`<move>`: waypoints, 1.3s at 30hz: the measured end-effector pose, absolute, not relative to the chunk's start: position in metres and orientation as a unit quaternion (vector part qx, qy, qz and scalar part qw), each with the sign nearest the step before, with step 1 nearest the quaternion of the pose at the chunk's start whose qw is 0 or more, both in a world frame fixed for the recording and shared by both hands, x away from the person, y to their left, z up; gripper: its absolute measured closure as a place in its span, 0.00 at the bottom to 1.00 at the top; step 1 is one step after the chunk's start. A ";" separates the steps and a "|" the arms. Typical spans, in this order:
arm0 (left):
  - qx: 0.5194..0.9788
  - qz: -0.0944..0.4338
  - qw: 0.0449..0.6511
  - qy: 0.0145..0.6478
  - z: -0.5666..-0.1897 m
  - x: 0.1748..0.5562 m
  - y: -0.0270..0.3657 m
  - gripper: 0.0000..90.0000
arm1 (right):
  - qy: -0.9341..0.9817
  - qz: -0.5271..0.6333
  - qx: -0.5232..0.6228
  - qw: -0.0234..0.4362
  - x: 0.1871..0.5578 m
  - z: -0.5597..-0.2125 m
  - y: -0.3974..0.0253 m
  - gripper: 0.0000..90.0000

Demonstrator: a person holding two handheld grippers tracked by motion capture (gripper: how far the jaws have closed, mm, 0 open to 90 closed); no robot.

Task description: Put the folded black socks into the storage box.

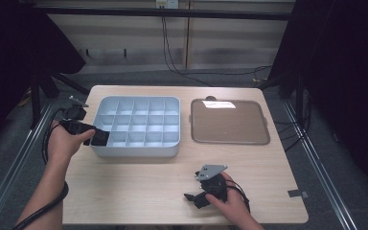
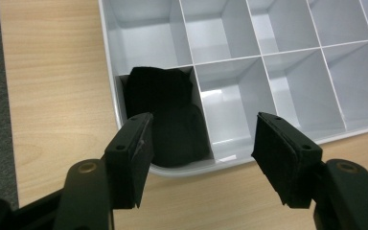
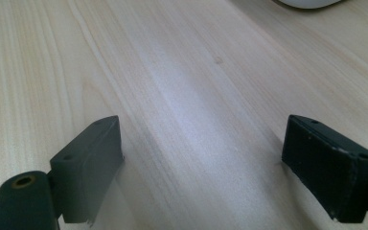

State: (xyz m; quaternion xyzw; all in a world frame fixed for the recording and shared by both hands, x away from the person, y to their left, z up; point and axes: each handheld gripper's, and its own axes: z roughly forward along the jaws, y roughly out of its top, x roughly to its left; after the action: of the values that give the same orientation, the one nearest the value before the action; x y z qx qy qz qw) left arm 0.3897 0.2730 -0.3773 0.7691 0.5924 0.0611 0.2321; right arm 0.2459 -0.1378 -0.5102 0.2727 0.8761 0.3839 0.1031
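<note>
I'm holding the left hand-held gripper [image 2: 202,152] released, jaws wide, at the tray's [image 1: 139,150] 7 o'clock corner cell, where the black cloth [image 2: 170,120] is sitting. The risk: a jaw is hovering beside the cloth and could snag it back out. The right hand-held gripper [image 3: 202,165] is resting released on the counter [image 3: 182,72].

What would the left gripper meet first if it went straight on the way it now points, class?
Probably the black bundle in the near corner compartment of the grey divided tray. The left gripper stands open and aims over the tray's rim; depth is unclear, so it might touch that rim first.
</note>
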 end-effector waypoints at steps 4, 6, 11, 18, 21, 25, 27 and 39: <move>0.771 0.059 0.233 0.590 -0.379 0.388 0.272 0.43 | 0.876 0.384 0.273 0.104 0.246 -0.510 -0.138 0.15; 0.771 0.059 0.236 0.589 -0.380 0.386 0.271 0.42 | 0.876 0.384 0.272 0.103 0.246 -0.510 -0.138 0.15; 0.777 0.056 0.237 0.580 -0.381 0.382 0.269 0.42 | 0.876 0.384 0.273 0.104 0.246 -0.510 -0.138 0.15; 0.782 0.055 0.242 0.572 -0.382 0.376 0.267 0.41 | 0.876 0.384 0.272 0.103 0.246 -0.510 -0.138 0.15; 0.784 0.055 0.243 0.569 -0.382 0.373 0.267 0.41 | 0.876 0.383 0.273 0.101 0.246 -0.510 -0.138 0.15; 0.786 0.052 0.246 0.565 -0.384 0.370 0.267 0.40 | 0.876 0.384 0.273 0.101 0.246 -0.510 -0.138 0.15; 0.786 0.050 0.249 0.563 -0.386 0.367 0.267 0.39 | 0.876 0.383 0.274 0.101 0.246 -0.510 -0.138 0.15; 0.791 0.050 0.256 0.554 -0.393 0.358 0.269 0.36 | 0.877 0.383 0.273 0.101 0.246 -0.510 -0.138 0.15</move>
State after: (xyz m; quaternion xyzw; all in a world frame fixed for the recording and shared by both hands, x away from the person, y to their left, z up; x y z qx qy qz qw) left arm 0.3581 0.2688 -0.3929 0.7907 0.5540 0.0505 0.2557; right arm 0.2457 -0.1378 -0.5102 0.2731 0.8767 0.3830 0.1008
